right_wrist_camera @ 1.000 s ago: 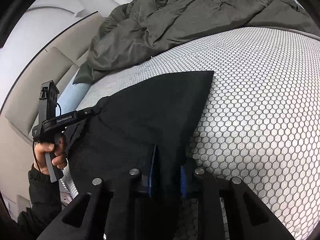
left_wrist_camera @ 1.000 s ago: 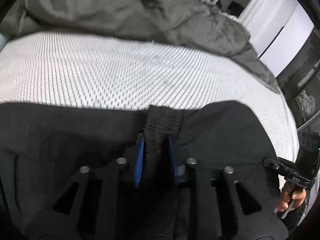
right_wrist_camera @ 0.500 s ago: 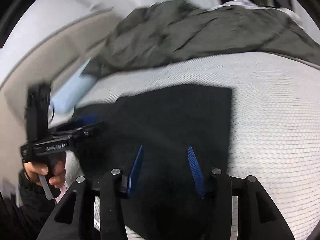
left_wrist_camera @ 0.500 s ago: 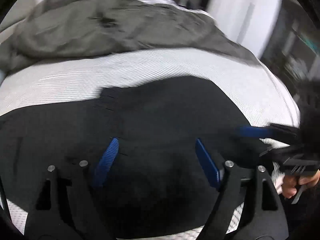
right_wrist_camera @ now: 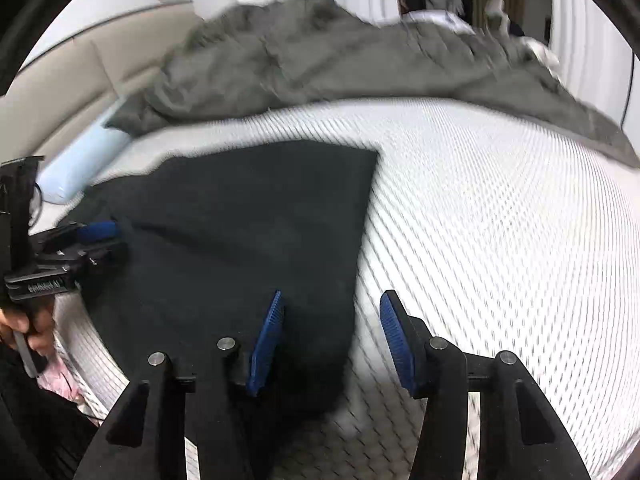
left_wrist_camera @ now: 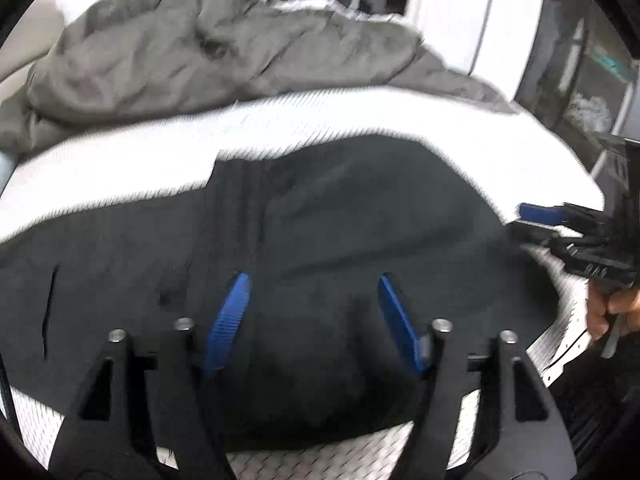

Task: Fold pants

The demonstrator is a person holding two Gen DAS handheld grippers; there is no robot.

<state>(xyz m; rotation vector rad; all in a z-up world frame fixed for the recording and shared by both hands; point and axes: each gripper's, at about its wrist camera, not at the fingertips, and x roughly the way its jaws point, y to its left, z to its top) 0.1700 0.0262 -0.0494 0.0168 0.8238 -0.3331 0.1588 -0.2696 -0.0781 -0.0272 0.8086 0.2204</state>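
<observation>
Your soft black fabric pants (left_wrist_camera: pixel 340 240) lie plain and unpatterned across the middle of the frame. The bed's white mattress cover (right_wrist_camera: pixel 500 220) carries a fine honeycomb mesh pattern. At the top, the rumpled quilt (left_wrist_camera: pixel 200 52) is olive-grey. Both black grippers show ribbed blue pads (left_wrist_camera: pixel 228 320). A pale blue roll (right_wrist_camera: pixel 76 168) sits at the left.

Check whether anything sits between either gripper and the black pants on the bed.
Nothing visible does. The left gripper and right gripper hover open directly over the pants; the grey duvet lies farther back.
</observation>
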